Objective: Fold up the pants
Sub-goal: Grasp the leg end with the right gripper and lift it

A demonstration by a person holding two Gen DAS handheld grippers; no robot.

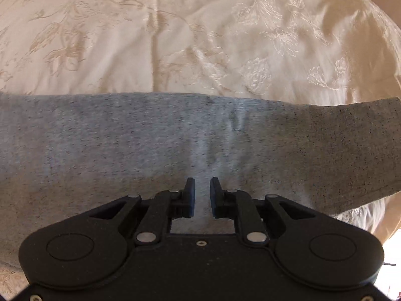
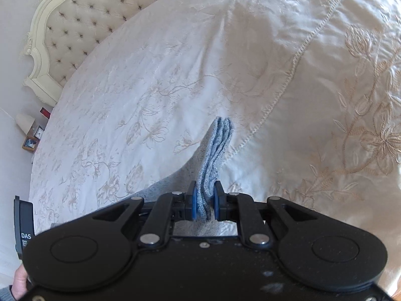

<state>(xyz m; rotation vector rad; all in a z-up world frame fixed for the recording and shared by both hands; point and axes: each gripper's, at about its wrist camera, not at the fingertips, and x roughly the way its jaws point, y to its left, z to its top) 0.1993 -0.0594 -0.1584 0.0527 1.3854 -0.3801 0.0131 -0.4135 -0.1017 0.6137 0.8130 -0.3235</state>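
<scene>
Pants (image 1: 175,138), grey, on bed (image 1: 175,37): folding part done.
Right tool (image 2: 204,198) clamps a stacked edge, lifted; left tool (image 1: 202,195) slack over flat cloth. Final fold remains.

- This is a bedroom in a home, with a large bed filling most of both views.
- The bed wears a cream satin bedspread (image 2: 175,80) embroidered with flowers and leafy stems, and a stitched seam (image 2: 295,62) runs across it.
- At the far left stands a tufted, buttoned headboard (image 2: 82,22) in an ornate carved cream frame.
- Beside the bed at the left, low down, sits a small lamp shade (image 2: 25,123) with a framed picture (image 2: 30,143) and other small items, too small to tell apart.
- Grey pants (image 1: 175,138) lie on the bedspread.
</scene>
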